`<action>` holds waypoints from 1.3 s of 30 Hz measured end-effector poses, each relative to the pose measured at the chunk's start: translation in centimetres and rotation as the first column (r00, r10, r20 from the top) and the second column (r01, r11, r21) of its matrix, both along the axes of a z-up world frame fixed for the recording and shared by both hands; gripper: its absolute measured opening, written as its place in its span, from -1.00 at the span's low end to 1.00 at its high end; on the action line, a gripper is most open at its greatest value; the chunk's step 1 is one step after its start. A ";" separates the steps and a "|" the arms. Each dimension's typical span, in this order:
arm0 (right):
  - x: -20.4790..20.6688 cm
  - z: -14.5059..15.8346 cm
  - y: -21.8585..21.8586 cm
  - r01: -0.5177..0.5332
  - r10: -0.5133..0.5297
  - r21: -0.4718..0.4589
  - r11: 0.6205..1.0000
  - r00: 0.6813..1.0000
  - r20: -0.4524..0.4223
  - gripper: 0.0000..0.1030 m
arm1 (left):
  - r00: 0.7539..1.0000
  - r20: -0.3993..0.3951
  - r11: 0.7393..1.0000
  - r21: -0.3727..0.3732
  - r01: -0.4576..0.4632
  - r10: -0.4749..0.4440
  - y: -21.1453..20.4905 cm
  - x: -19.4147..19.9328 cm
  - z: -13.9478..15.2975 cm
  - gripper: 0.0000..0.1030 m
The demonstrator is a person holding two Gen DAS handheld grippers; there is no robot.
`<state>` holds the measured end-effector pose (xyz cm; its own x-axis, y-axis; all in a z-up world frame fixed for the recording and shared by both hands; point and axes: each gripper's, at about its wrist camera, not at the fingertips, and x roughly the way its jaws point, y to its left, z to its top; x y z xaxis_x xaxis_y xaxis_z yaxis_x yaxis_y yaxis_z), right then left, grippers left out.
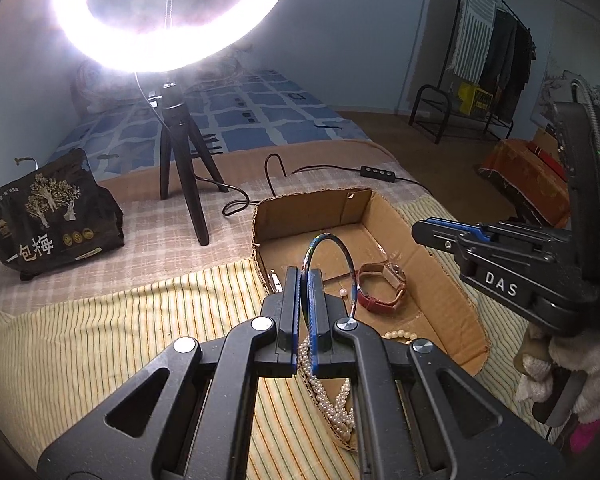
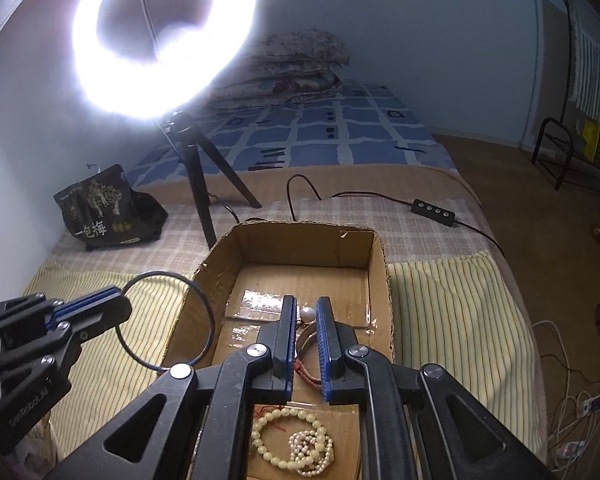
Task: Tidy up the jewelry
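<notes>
The bangle [image 1: 332,268], a thin dark hoop with a glossy, faintly iridescent rim, is clamped edge-on between the jaws of the left gripper [image 1: 309,276] and stands upright over the near left wall of the cardboard box [image 1: 440,264]. From the right wrist view the same hoop hangs past the box's left rim, partly over the striped yellow cloth [image 2: 452,312]. The right gripper [image 2: 305,308] is held over the box interior with its jaws nearly together; a single white pearl [image 2: 308,314] shows in the narrow gap between them, above a metal ring and a reddish cord, and whether the pads press on any of these cannot be told. On the box floor lie a watch [image 1: 384,280] with a red strap and square rose-toned case, a bead bracelet [image 2: 288,436] of pale round beads, and a pearl strand [image 1: 332,392] bunched at the near wall. The box rests on the bed. Beyond it stand a ring light [image 1: 172,12] on a black tripod [image 1: 180,160], its cable with inline switch [image 1: 376,172], and a dark printed bag [image 1: 48,216] at the far left.
</notes>
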<state>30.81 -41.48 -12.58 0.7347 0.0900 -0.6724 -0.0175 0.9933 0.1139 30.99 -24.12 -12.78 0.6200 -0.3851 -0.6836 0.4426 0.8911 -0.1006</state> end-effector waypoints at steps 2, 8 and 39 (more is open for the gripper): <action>0.2 -0.3 -0.2 0.004 -0.004 0.009 1.000 1.000 -0.006 -0.85 | 1.000 -0.003 1.000 -0.001 0.001 -0.001 0.0 0.1 -0.1 -0.96; 0.2 -0.7 -0.4 0.015 -0.015 0.014 1.000 1.000 -0.012 -0.65 | 1.000 -0.011 1.000 -0.005 0.009 -0.009 -0.1 0.0 -0.1 -0.96; -3.6 3.3 1.3 0.104 -0.094 -0.095 0.990 0.991 0.097 0.99 | 0.999 0.045 1.000 0.007 -0.004 0.003 2.4 -3.5 2.6 0.01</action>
<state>27.26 -40.22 -9.33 0.7957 -0.0505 -0.6035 0.0756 0.9970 0.0163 27.50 -21.77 -10.17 0.6515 -0.3781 -0.6577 0.4434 0.8933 -0.0743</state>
